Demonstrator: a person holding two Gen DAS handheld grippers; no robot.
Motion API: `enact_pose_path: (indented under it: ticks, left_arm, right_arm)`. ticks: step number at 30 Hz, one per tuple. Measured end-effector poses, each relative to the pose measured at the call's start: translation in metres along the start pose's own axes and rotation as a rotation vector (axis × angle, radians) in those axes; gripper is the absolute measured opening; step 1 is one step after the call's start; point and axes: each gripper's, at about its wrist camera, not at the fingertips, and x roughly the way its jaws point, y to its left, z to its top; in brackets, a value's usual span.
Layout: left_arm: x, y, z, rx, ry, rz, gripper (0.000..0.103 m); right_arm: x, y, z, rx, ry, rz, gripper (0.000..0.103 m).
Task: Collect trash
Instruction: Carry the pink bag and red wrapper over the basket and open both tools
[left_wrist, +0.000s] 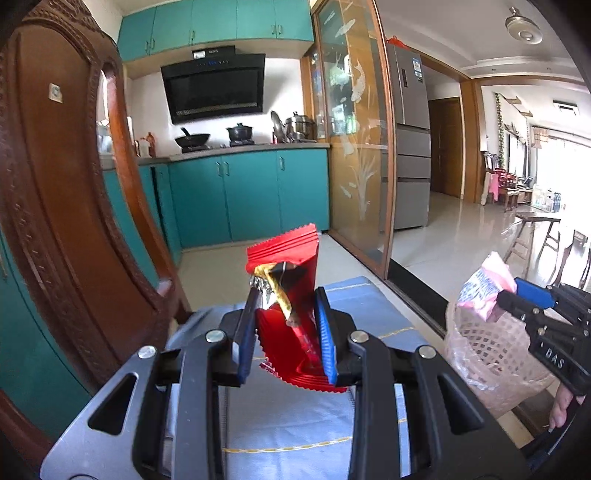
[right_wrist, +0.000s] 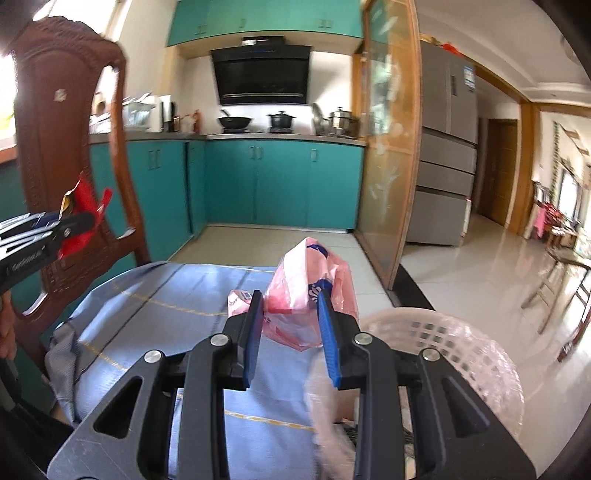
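Note:
My left gripper is shut on a red snack wrapper and holds it upright above the blue tablecloth. It also shows at the left of the right wrist view. My right gripper is shut on a crumpled pink plastic wrapper, lifted above the cloth just left of a pink lattice trash basket lined with clear plastic. In the left wrist view the right gripper holds the pink wrapper over the basket.
A carved wooden chair back stands close on the left, also in the right wrist view. Teal kitchen cabinets, a glass sliding door and a fridge lie beyond. The table edge drops to the tiled floor on the right.

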Motion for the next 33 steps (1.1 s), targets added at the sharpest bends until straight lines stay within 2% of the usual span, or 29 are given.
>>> enact_pose_path:
  ticks: [7, 17, 21, 29, 33]
  left_arm:
    - [0.015, -0.029, 0.0, -0.002, 0.018, -0.059, 0.03]
    - [0.037, -0.094, -0.007, 0.058, 0.043, -0.168, 0.03]
    - [0.049, -0.121, -0.012, 0.088, 0.066, -0.207, 0.03]
    - [0.064, -0.17, -0.019, 0.139, 0.082, -0.278, 0.03]
    - [0.077, -0.191, -0.017, 0.153, 0.099, -0.357, 0.031]
  right_arm:
    - [-0.005, -0.043, -0.008, 0.077, 0.009, -0.101, 0.03]
    - [-0.008, -0.091, -0.027, 0.127, 0.057, -0.212, 0.03]
    - [-0.007, -0.108, -0.038, 0.134, 0.101, -0.238, 0.03]
    - [-0.015, -0.133, -0.051, 0.143, 0.125, -0.283, 0.03]
    - [-0.015, -0.142, -0.055, 0.154, 0.136, -0.296, 0.03]
